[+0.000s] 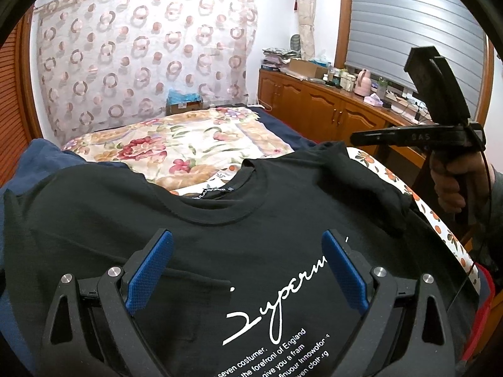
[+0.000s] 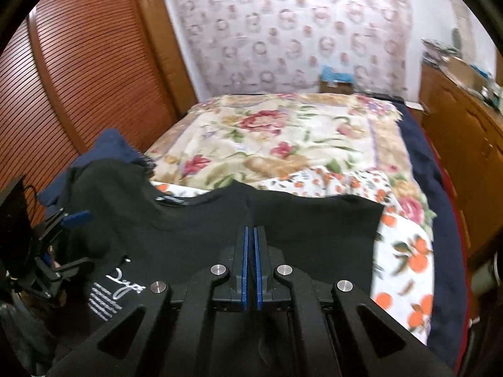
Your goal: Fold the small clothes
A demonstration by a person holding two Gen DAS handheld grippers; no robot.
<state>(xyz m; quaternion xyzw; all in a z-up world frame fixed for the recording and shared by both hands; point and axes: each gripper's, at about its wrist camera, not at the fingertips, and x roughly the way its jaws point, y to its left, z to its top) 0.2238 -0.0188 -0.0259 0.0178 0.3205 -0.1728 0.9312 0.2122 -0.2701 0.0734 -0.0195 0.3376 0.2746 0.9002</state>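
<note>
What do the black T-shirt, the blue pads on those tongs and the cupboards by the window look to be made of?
T-shirt: soft matte knit, probably cotton; it drapes, has a ribbed collar and white printed lettering.
Blue pads: likely rubber or textured plastic; a fine dotted grip pattern shows.
Cupboards: wood or wood veneer, glossy orange-brown, with arched panel doors and small metal handles.

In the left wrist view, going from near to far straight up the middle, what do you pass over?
Left gripper → black T-shirt → orange-print sheet → floral quilt → cardboard box → circle-pattern curtain.
</note>
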